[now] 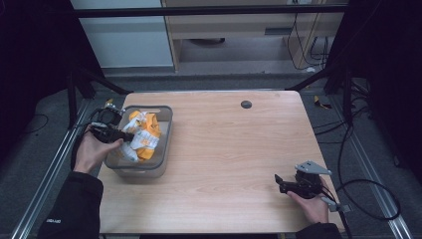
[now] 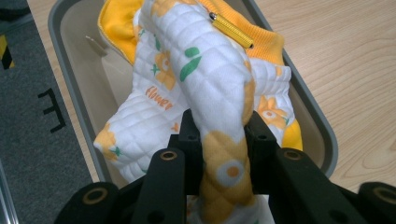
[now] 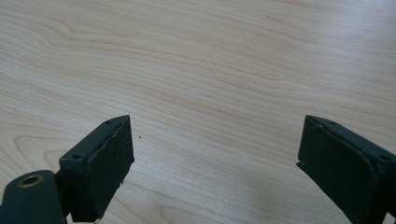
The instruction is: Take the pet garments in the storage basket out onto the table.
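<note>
A grey plastic bin (image 1: 164, 124) stands at the table's left side and holds a quilted white and yellow cloth (image 1: 142, 137) with flower prints. My left gripper (image 1: 124, 135) reaches over the bin's left wall and is shut on a fold of that cloth (image 2: 219, 93), which rises between its jaws; the bin's rim (image 2: 70, 84) curves around it. A yellow zip pull (image 2: 231, 30) lies on the cloth. My right gripper (image 1: 278, 180) rests low at the table's front right, open, its jaws wide apart over bare wood (image 3: 215, 84) with nothing between them.
The light wooden table (image 1: 229, 149) has a small dark round cap (image 1: 246, 104) near its far edge. Cables (image 1: 368, 199) trail on the grey floor to the right. A metal rail (image 1: 45, 184) runs along the left side.
</note>
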`<state>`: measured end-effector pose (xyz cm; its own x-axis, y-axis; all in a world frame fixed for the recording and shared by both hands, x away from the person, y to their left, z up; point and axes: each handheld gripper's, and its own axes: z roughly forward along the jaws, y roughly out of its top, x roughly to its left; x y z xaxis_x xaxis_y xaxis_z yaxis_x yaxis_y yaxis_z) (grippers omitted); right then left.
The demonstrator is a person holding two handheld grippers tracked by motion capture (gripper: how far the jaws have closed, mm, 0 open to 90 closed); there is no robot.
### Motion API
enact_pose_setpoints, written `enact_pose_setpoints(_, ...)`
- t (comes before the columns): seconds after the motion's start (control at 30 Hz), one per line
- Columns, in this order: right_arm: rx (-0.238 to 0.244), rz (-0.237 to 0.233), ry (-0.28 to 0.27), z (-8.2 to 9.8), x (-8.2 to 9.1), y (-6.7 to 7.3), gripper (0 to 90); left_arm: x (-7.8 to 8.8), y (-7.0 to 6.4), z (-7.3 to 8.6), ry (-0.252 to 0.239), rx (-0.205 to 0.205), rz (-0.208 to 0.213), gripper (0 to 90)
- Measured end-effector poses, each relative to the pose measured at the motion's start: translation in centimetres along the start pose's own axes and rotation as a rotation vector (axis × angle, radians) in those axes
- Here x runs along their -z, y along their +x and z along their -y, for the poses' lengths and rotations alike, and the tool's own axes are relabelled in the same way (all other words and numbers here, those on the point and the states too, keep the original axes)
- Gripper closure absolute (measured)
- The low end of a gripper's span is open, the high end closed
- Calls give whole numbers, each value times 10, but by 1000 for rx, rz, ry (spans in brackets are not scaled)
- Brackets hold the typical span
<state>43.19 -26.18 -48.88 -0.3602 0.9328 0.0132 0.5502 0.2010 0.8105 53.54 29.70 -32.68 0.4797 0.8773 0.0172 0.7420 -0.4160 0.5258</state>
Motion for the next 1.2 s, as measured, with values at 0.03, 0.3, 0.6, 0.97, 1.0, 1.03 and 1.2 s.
enact_pose_setpoints(0.03,9,4,-3,0,0,0,104,2,-1,-1,-4,-4,0,726)
enact_pose_setpoints(0.3,7,5,-4,0,0,-1,104,13,-9,-3,-15,-36,1,726)
enact_pose_setpoints(0.6,12,8,-8,0,0,-1,104,23,-14,-3,-27,-60,8,726)
enact_pose_setpoints(0.97,16,12,-14,0,1,-1,104,33,-26,-4,-34,-110,23,726)
enact_pose_setpoints(1.0,15,11,-15,0,1,-1,105,34,-28,-5,-34,-119,25,726)
enact_pose_setpoints(1.03,15,11,-15,0,1,-1,105,35,-30,-5,-35,-125,26,726)
enact_pose_setpoints(1.2,17,12,-17,0,1,-1,105,39,-40,-7,-32,-161,34,725)
